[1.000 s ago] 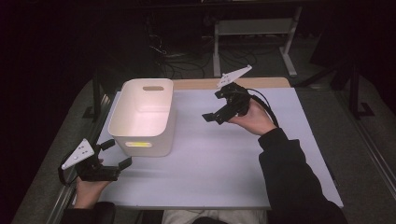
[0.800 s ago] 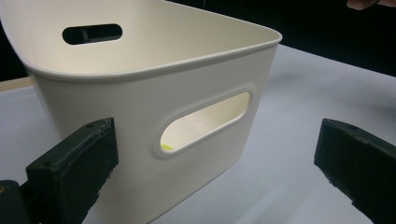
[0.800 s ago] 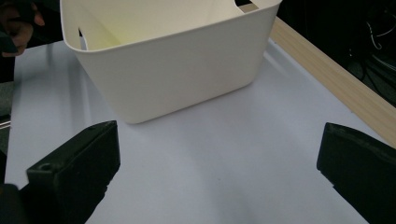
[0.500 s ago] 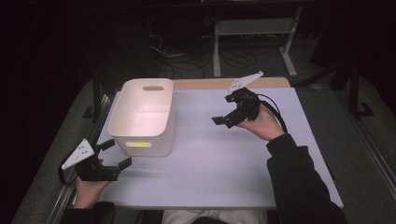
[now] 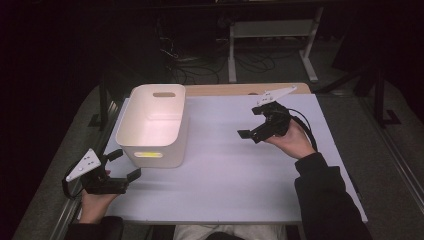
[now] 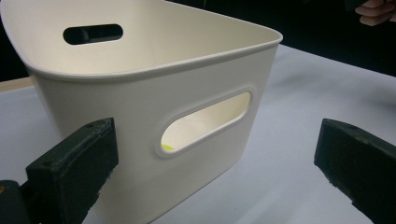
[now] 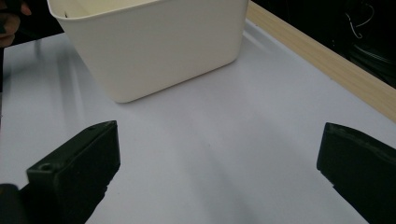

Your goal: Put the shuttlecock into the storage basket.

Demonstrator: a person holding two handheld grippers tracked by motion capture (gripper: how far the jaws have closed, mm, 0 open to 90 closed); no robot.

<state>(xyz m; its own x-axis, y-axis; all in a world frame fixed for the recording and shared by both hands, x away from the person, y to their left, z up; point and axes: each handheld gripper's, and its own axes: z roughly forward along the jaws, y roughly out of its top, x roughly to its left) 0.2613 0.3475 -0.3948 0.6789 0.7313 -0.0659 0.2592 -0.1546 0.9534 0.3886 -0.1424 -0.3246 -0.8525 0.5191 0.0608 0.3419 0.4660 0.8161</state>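
Two grippers, jaws spread and holding nothing: left gripper (image 5: 121,169) just beside the white bin (image 5: 155,125), right gripper (image 5: 250,134) well apart from it.

Both grippers held apart, jaws spread.
Left gripper (image 5: 122,165) sits low near the person; right gripper (image 5: 248,135) is raised farther forward.

A white table sheet (image 5: 220,185) over a wooden edge (image 5: 235,89) (cables (image 5: 250,62) lie on the floor behind).
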